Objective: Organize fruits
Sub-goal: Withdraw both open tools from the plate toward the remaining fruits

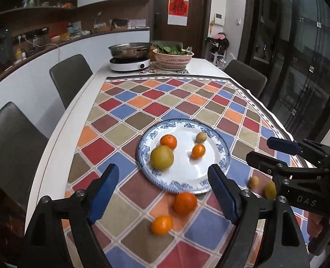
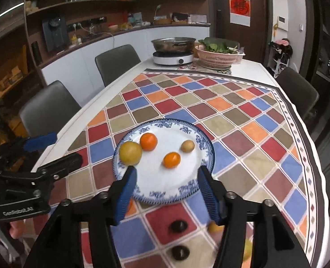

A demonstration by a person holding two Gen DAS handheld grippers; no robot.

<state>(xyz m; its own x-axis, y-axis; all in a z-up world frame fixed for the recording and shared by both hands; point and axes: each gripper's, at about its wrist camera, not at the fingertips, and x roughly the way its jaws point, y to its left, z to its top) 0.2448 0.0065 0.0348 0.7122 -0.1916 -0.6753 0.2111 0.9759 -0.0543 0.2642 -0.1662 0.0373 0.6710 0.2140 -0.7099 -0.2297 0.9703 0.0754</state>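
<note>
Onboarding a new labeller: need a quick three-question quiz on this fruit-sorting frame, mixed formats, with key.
1. How many fruits lie on the blue-rimmed plate?
A. two B. four C. six

2. True or false: the left gripper is shut on an orange.

3. Fill in: the two loose oranges nearest the left gripper, and, lie on the ____, not on the plate.

Key
1. B: the large yellow-green fruit, two small oranges and a small brownish fruit.
2. False: its jaws stand apart with nothing between them; the same goes for the right gripper.
3. Tablecloth, on the near side of the plate.
</note>
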